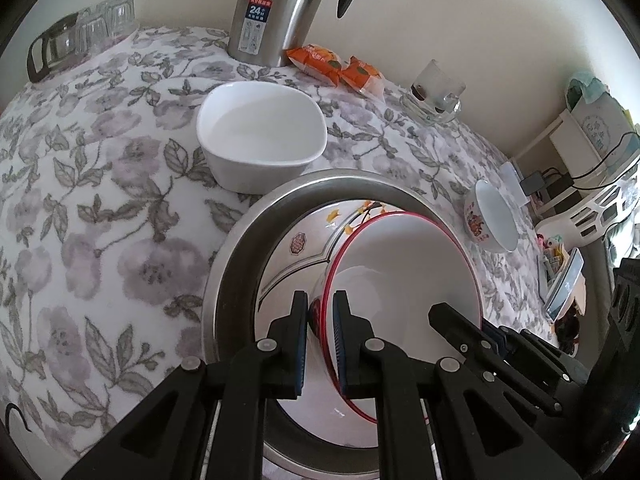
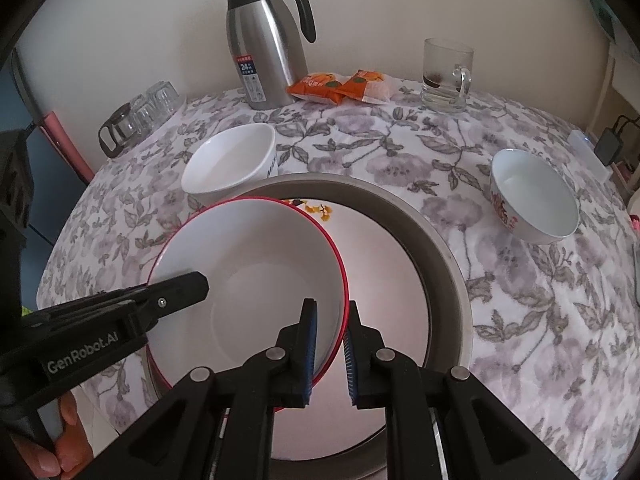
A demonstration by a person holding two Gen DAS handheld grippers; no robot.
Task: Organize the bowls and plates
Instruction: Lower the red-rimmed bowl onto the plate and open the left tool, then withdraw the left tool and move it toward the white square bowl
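Note:
A red-rimmed white bowl [image 1: 404, 280] [image 2: 256, 272] is held tilted over a decorated white plate [image 1: 296, 248] [image 2: 384, 280] that lies in a round steel tray [image 1: 236, 256] [image 2: 444, 236]. My left gripper [image 1: 320, 312] is shut on the bowl's left rim, and it shows from the side in the right wrist view [image 2: 196, 284]. My right gripper [image 2: 332, 320] straddles the bowl's right rim, jaws close on it. A square white bowl [image 1: 260, 128] [image 2: 232, 160] sits behind the tray. A small patterned bowl [image 1: 492, 216] [image 2: 532, 196] stands to the right.
A steel thermos jug [image 1: 276, 12] [image 2: 264, 44], orange snack packets [image 1: 336, 68] [image 2: 340, 86], a glass mug [image 1: 436, 92] [image 2: 446, 76] and upturned glasses with a glass pot [image 1: 80, 36] [image 2: 140, 116] line the back of the floral tablecloth. Shelves and clutter stand past the table's right edge [image 1: 592, 184].

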